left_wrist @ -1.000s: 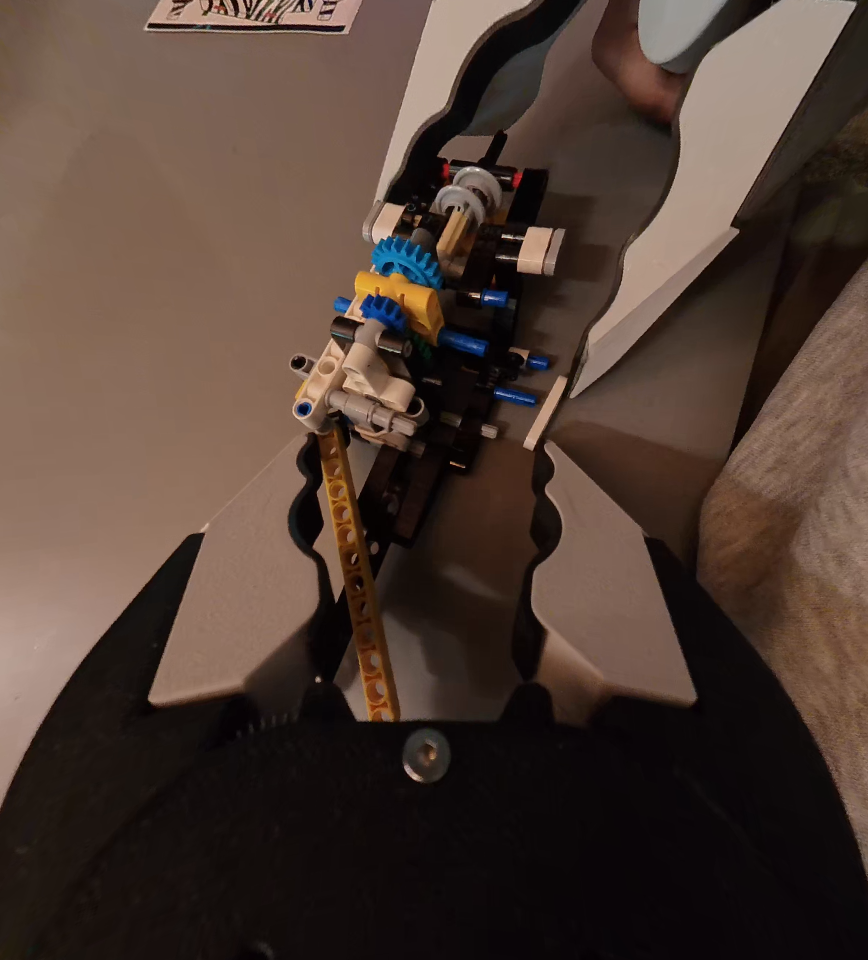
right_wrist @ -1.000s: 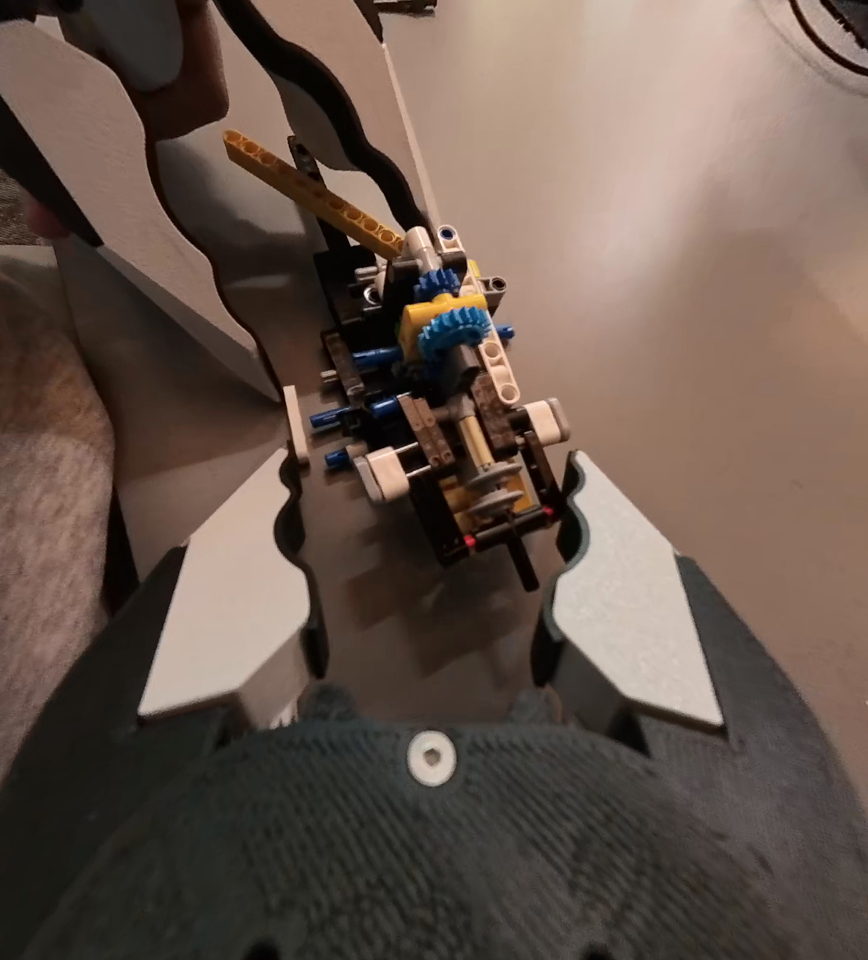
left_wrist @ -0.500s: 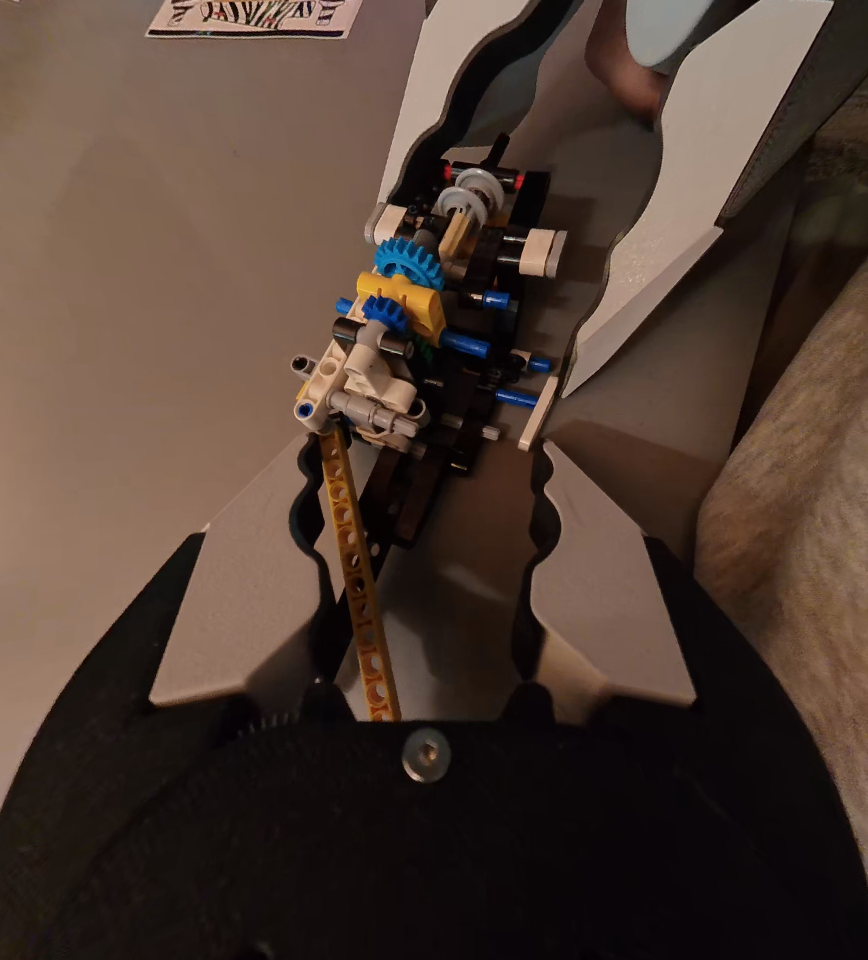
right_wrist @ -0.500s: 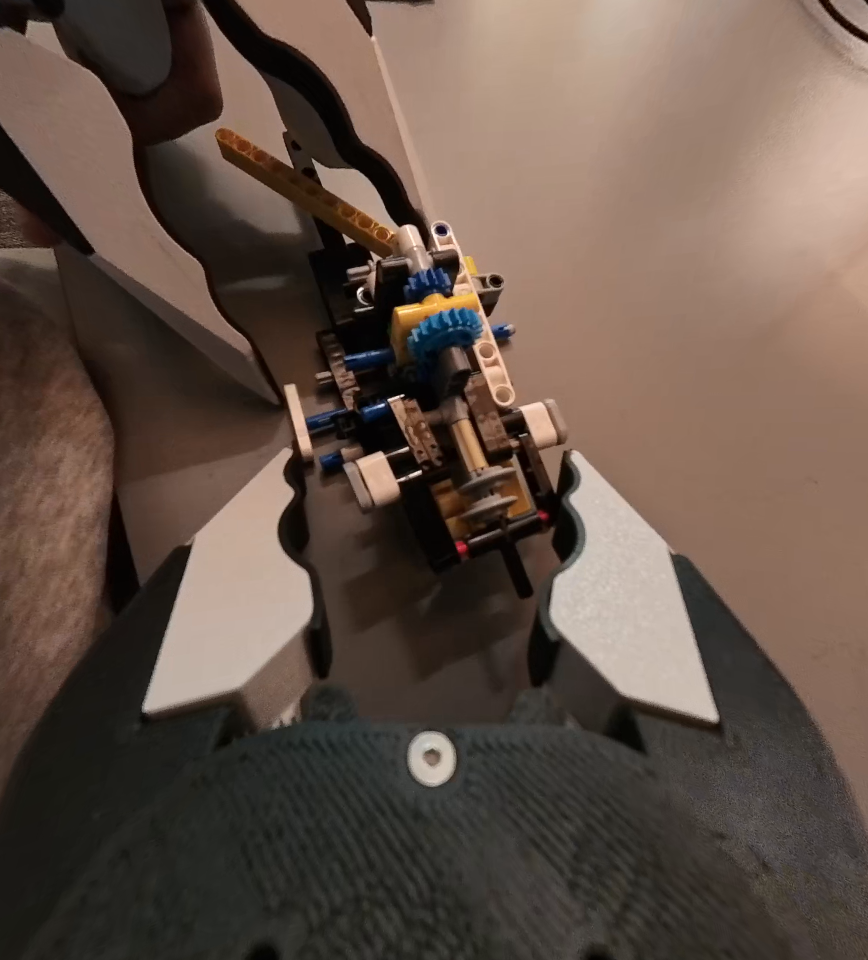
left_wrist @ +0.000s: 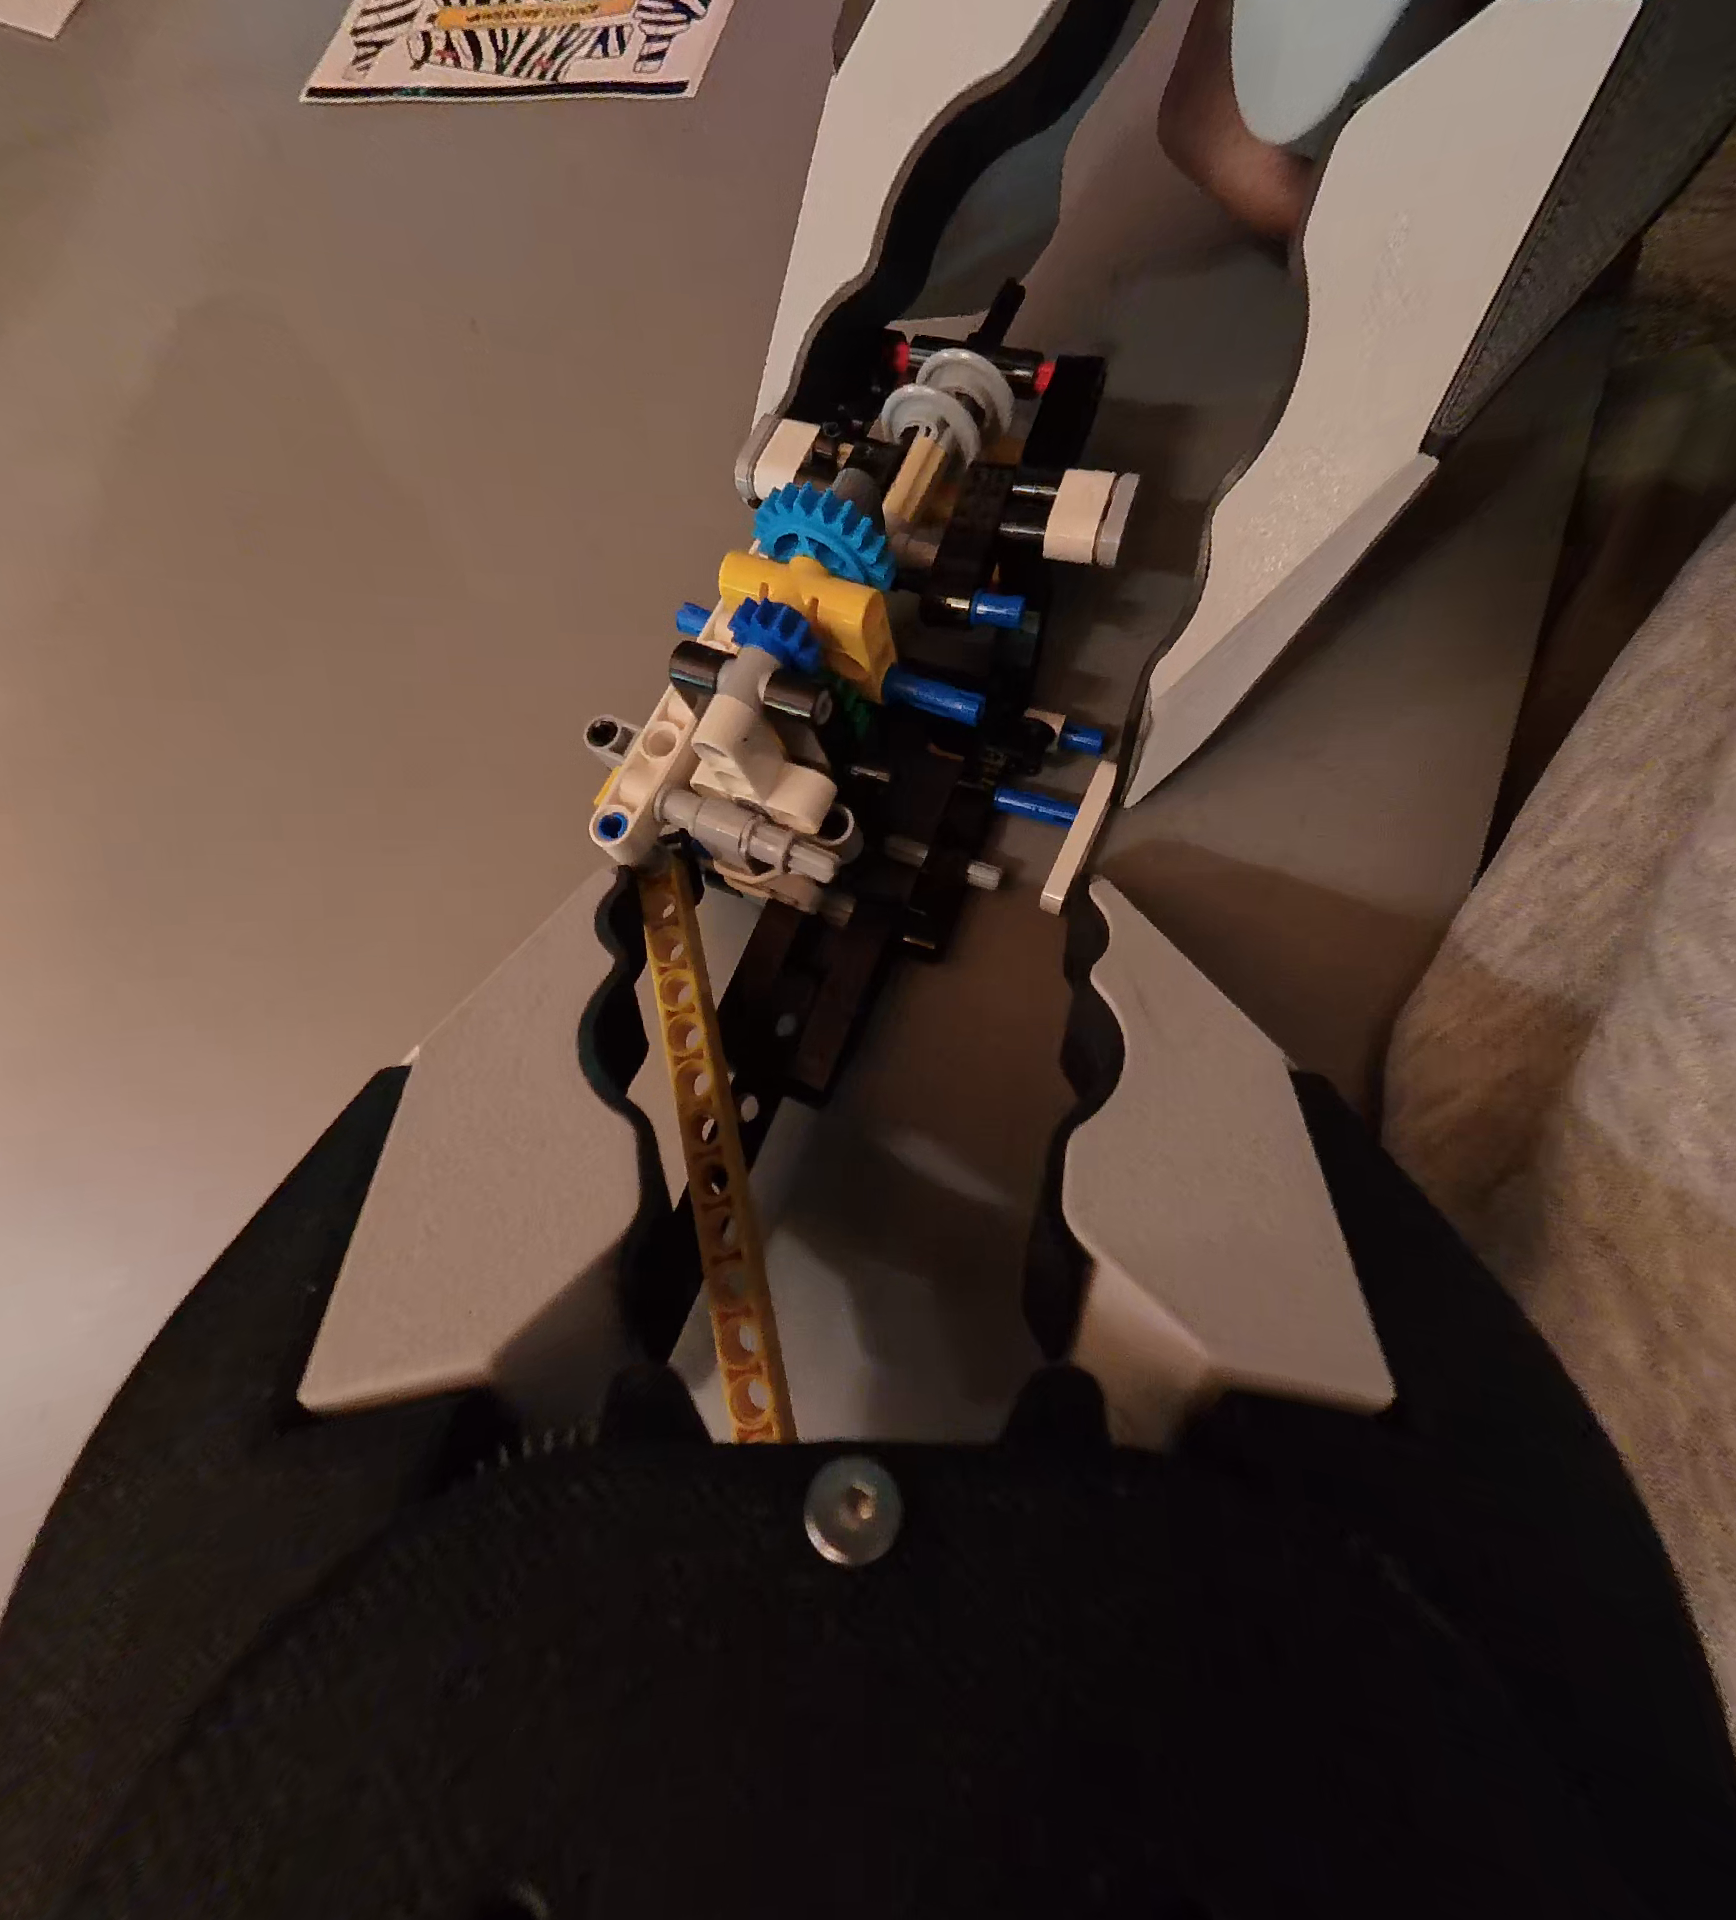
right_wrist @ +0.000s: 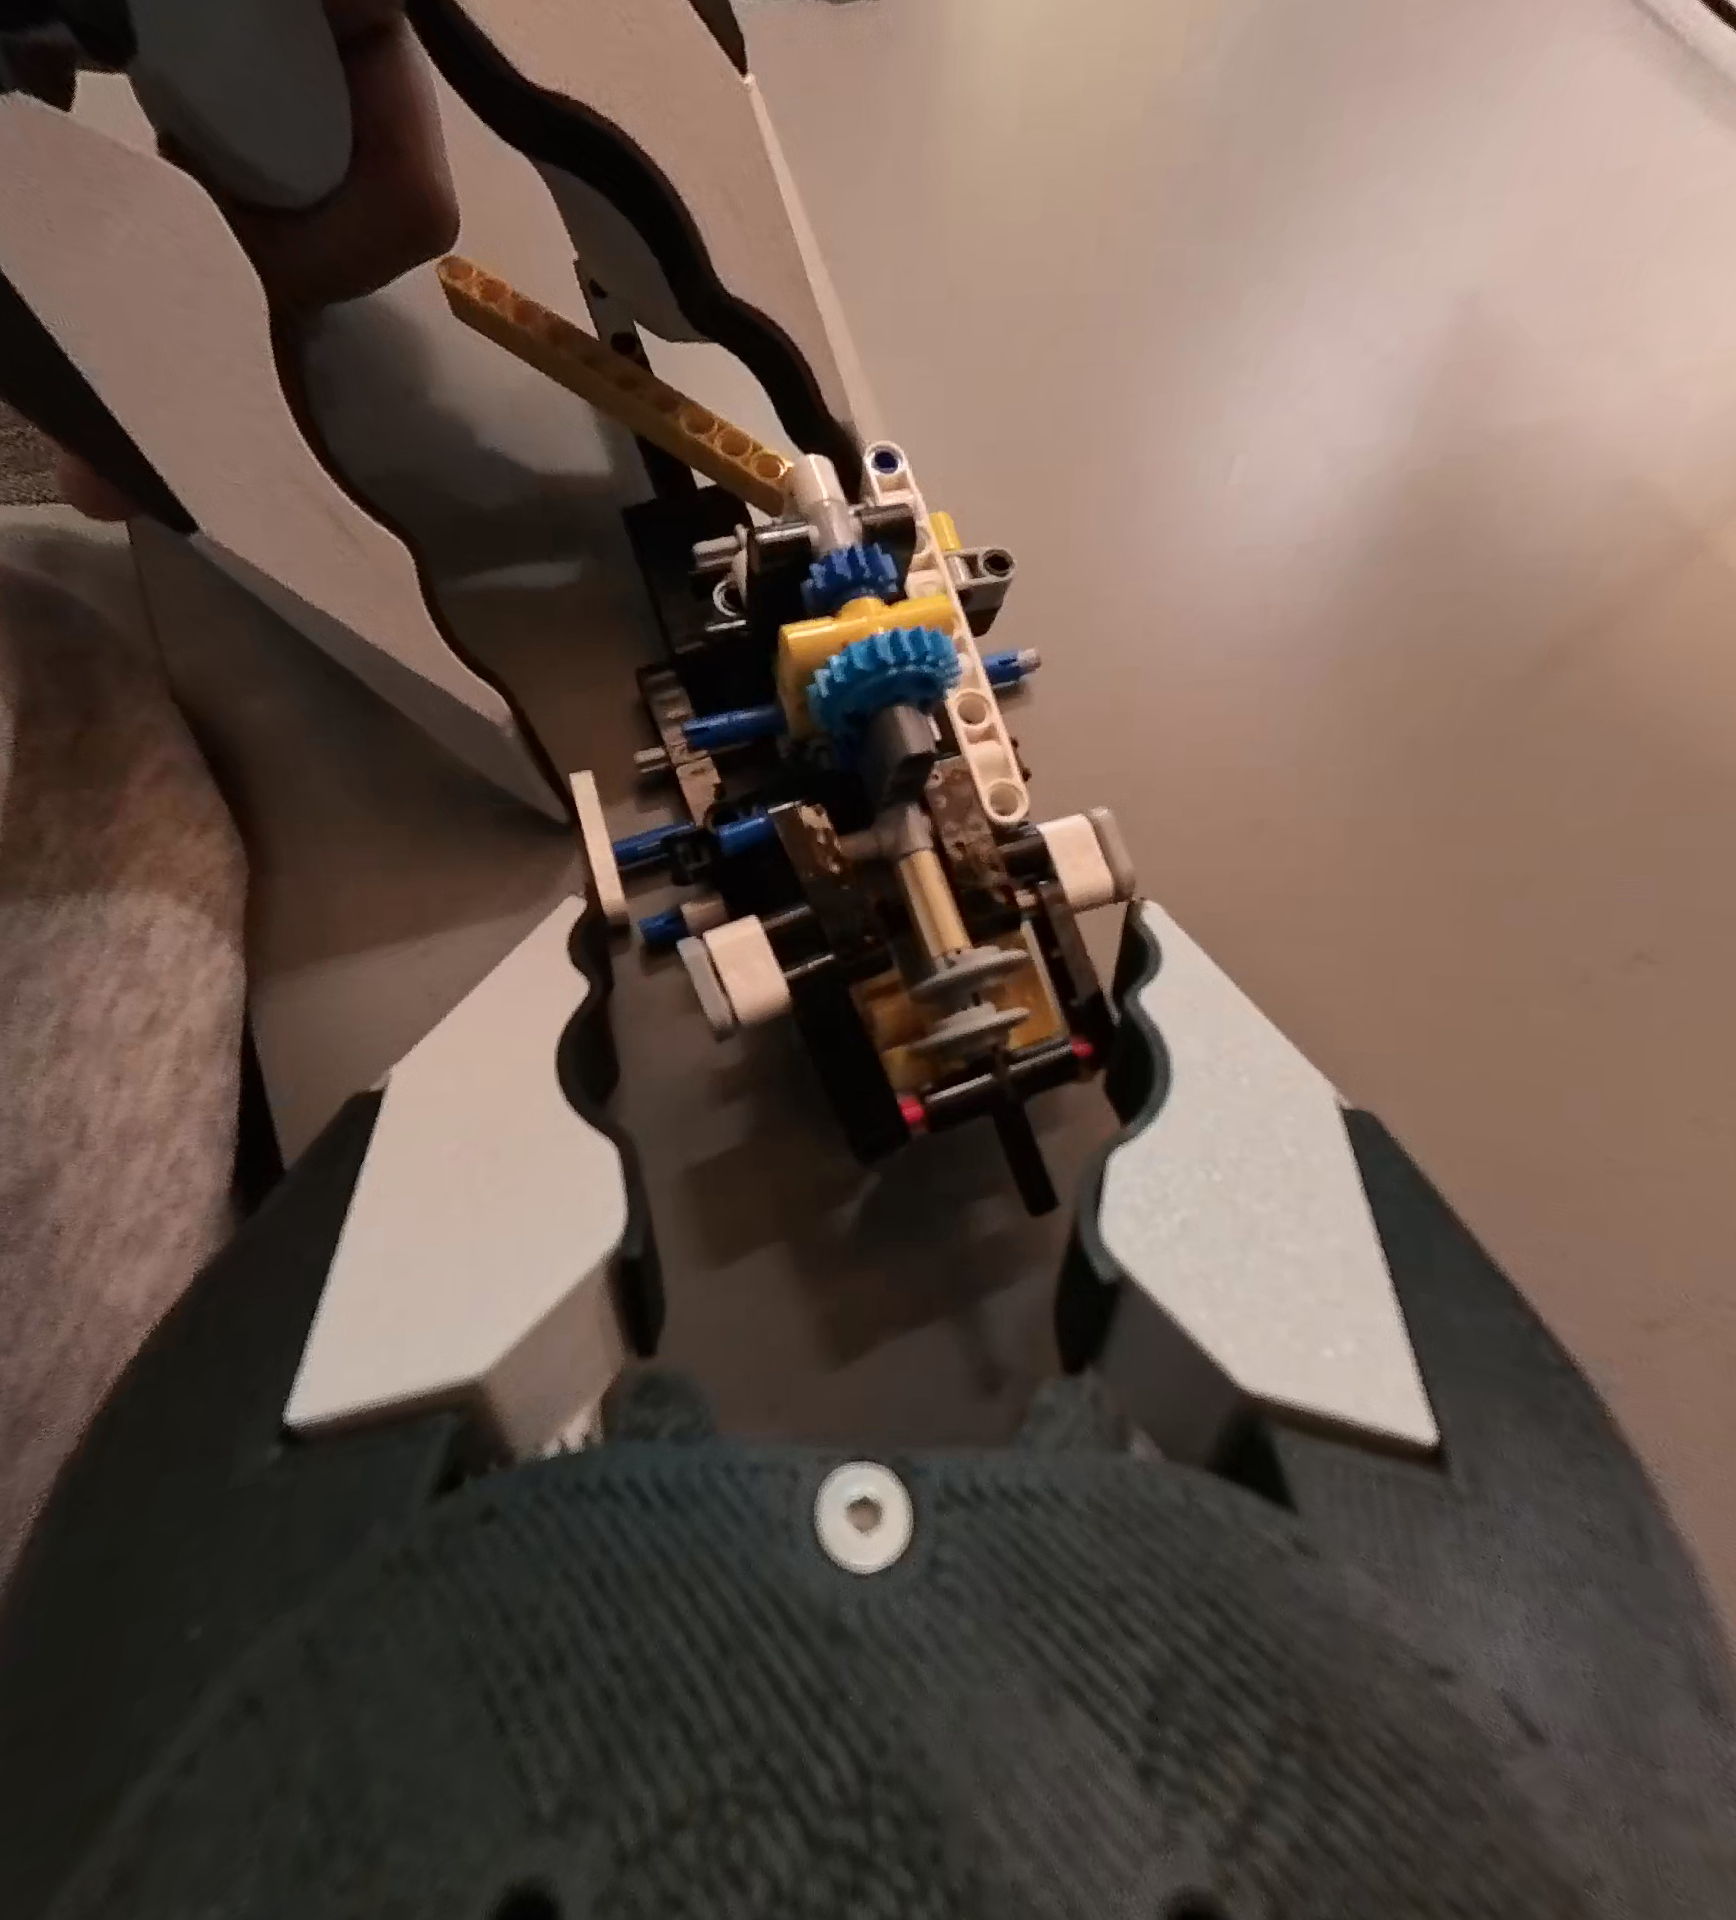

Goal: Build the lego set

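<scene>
**Lego chassis between both grippers**

We see the lego build (left_wrist: 874, 665) mid-frame on the grey table (left_wrist: 220, 520). Left gripper (left_wrist: 848, 883) and right gripper (right_wrist: 859, 925): jaws apart, gripping nothing. Yellow beam (left_wrist: 708, 1143) runs btwn left fingers; contact unclear.

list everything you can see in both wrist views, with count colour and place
lego model: 1, mostly black with white and grey parts, on the table between the two grippers
yellow beam: 1, yellow with holes, slanting from the model into the left gripper
gears: 2 clearly seen, blue, on top of the model
pins: several, blue, sticking out of the model's side
table: 1, grey-brown
striped sheet: 1, black and white, far table edge
fabric: grey, beside the table
left gripper: 1, open, grey fingers
right gripper: 1, open, grey fingers
</scene>
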`<state>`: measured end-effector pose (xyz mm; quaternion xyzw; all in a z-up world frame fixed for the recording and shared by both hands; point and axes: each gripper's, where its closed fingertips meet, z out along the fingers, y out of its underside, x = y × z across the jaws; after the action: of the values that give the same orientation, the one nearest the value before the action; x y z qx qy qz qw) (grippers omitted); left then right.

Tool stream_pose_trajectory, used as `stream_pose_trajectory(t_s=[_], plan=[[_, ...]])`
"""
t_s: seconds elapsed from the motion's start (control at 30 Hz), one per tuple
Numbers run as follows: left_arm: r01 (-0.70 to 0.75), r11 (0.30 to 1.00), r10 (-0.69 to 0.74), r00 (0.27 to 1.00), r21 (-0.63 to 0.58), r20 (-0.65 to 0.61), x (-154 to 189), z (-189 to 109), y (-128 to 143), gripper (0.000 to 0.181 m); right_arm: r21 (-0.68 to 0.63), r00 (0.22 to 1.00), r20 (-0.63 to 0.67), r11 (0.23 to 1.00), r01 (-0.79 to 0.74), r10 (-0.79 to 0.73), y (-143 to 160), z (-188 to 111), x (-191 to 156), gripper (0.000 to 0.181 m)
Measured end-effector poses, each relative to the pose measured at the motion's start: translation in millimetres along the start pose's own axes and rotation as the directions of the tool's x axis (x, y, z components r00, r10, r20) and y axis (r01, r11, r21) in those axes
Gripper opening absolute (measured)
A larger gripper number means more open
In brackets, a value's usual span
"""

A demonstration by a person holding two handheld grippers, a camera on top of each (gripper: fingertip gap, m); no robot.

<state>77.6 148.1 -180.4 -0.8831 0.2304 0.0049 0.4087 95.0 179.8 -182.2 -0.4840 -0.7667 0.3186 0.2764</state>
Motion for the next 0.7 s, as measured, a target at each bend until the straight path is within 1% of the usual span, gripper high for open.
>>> stream_pose_trajectory(t_s=[0.27,0.37,0.57,0.63,0.7], plan=[[-0.004,1.0,0.004,1.0,0.006,0.004,-1.2,0.5,0.0,0.082,0.002,1.0,0.008,1.0,-0.004,0.004,-0.6,0.4,-0.2,0.097],[-0.003,1.0,0.003,1.0,0.007,0.004,-1.2,0.7,-0.2,0.082,0.013,0.999,0.035,1.0,-0.009,0.009,-1.6,-1.4,-3.8,0.103],[0.007,1.0,-0.007,1.0,0.011,-0.008,-1.0,-0.2,-0.3,0.081,0.118,0.991,0.121,0.99,-0.079,0.065,-14.9,-18.6,-6.3,0.106],[0.007,1.0,-0.006,1.0,0.014,-0.01,-0.8,-0.8,-0.3,0.081,0.127,0.99,0.125,0.988,-0.089,0.073,-14.7,-21.6,-3.4,0.106],[0.007,1.0,-0.007,1.0,0.018,-0.01,-1.4,-0.5,-0.8,0.082,0.1,0.993,0.098,0.992,-0.079,0.07,-9.1,-19.7,1.4,0.105]])
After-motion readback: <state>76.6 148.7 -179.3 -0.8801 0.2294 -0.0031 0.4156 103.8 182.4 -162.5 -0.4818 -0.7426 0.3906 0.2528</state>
